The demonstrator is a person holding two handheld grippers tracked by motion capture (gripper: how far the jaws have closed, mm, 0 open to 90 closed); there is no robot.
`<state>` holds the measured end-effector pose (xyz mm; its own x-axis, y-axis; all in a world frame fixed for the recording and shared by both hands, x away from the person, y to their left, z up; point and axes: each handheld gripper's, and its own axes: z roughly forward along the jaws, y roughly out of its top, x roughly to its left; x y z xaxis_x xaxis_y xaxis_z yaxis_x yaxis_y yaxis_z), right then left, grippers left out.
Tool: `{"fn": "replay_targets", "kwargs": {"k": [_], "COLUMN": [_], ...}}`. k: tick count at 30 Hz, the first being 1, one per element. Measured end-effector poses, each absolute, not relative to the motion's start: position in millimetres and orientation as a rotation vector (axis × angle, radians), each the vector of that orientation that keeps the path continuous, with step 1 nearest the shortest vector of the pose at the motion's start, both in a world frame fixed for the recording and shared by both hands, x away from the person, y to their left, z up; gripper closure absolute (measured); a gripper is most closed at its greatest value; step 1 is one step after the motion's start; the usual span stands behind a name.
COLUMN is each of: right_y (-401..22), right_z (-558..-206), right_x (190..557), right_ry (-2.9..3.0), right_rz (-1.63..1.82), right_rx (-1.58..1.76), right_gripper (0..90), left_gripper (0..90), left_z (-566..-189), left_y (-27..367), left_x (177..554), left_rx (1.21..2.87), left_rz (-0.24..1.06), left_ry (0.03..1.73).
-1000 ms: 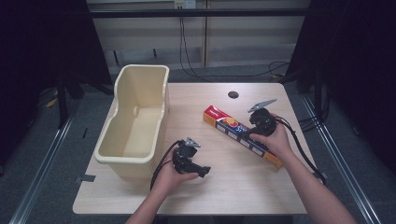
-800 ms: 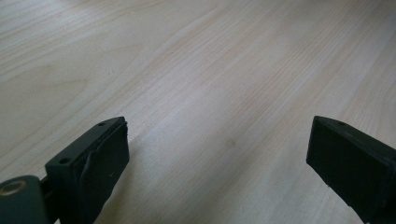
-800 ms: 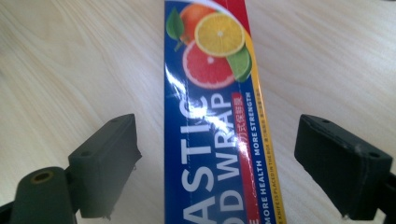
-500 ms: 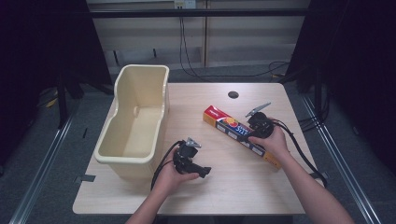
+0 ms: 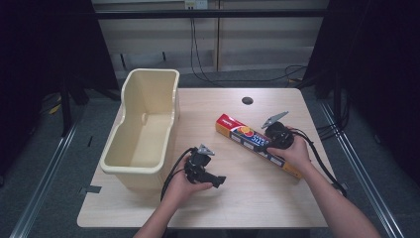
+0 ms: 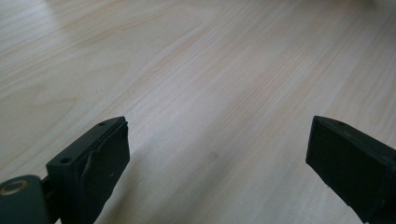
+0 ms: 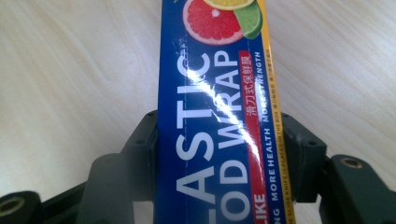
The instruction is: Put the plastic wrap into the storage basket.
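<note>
plastic wrap box (image 7: 215, 116) lies flat on table (image 5: 257, 198), right gripper (image 7: 219, 154) jaws just closed, clamping its sides.

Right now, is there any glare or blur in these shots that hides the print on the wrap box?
Right gripper view: white glare streaks cross the plastic wrap box, yet the big letters stay readable; small print is soft. High view: evenly lit, the box too small to read. Left gripper view: sharp wood grain on the table, near pads slightly blurred.
</note>
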<state>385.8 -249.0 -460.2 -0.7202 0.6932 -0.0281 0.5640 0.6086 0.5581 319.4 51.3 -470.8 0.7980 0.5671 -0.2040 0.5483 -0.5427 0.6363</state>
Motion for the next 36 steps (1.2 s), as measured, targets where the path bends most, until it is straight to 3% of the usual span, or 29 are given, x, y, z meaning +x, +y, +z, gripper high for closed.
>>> {"fn": "replay_targets", "kwargs": {"k": [18,36], "right_y": [-259,-246], "right_z": [-430,-416], "right_x": [350,336], "right_ry": [2.704,2.825], "right_rz": [0.944,0.936], "right_rx": [0.787,0.566], "right_gripper": [41.2,41.2], "left_gripper": [4.1,2.1], "left_z": [-403,-377], "left_y": [35,10], "left_x": [337,361], "left_rx": [2.310,2.377], "left_rz": [0.016,0.025], "left_ry": [0.680,0.571]}}
